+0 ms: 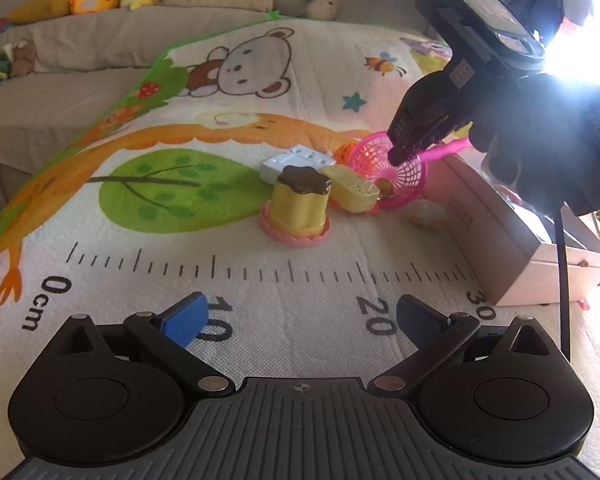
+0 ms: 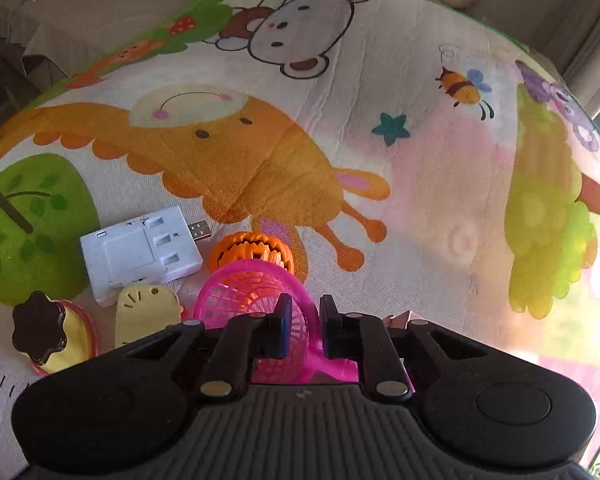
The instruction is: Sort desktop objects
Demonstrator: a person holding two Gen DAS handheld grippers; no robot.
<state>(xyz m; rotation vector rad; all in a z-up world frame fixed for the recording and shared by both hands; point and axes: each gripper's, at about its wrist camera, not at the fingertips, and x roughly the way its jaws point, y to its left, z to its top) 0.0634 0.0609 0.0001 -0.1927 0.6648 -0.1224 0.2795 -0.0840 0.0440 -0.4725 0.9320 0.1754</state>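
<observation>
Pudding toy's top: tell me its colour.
Dark brown top on the pudding toy, over a yellow body; clearest in the left wrist view.

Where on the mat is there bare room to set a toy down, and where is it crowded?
Free: the ruler strip ahead of the left gripper, and the mat beyond the pumpkin. Crowded: pudding toy, white hub, pink strainer and box.

pink mesh strainer (image 2: 256,300) tilted beside orange pumpkin (image 2: 252,250)
</observation>
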